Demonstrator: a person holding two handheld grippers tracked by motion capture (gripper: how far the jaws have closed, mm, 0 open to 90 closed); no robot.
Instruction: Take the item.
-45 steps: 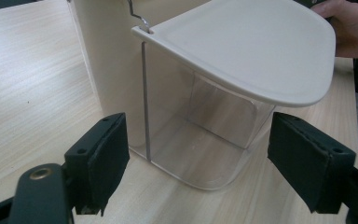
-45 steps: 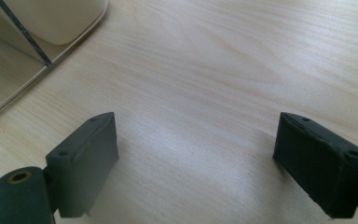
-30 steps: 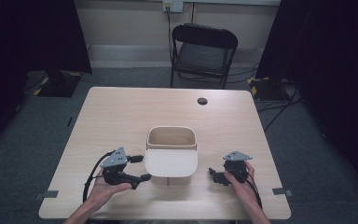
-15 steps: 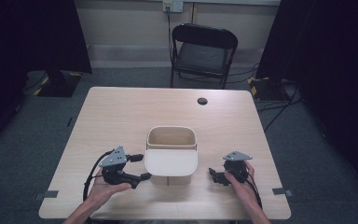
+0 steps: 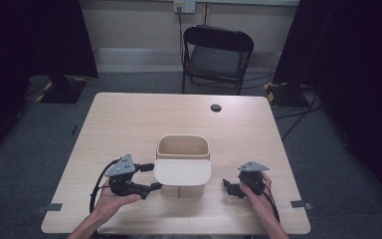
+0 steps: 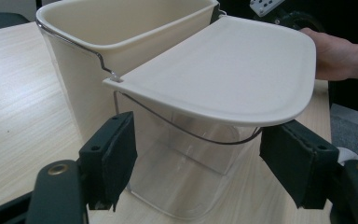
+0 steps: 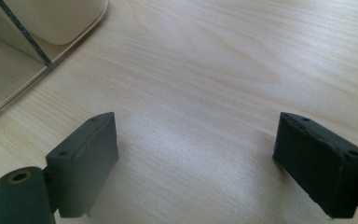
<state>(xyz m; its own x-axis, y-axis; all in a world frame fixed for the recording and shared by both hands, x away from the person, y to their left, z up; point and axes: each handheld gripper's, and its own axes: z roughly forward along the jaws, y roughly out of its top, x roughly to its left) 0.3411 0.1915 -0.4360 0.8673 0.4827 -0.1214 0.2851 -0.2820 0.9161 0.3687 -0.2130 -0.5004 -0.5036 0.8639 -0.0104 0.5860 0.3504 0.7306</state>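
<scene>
A cream bin (image 5: 183, 145) stands at the table's near middle, its flap lid (image 5: 183, 172) tilted out toward me over a clear lower part (image 6: 186, 182) with a wire bail (image 6: 191, 135). My left gripper (image 5: 151, 177) lies level at the bin's left side. Its jaws have just been closing. In the left gripper view the bin's clear near corner sits in the gap of that gripper (image 6: 203, 163) under the lid (image 6: 223, 70), and neither pad touches it. My right gripper (image 5: 230, 188) rests right of the bin, open (image 7: 196, 158) over bare wood.
The wooden table (image 5: 129, 124) has a small black round thing (image 5: 216, 107) near its far edge. A black folding chair (image 5: 218, 55) stands behind the table. The other hand (image 6: 335, 56) shows beyond the lid in the left gripper view.
</scene>
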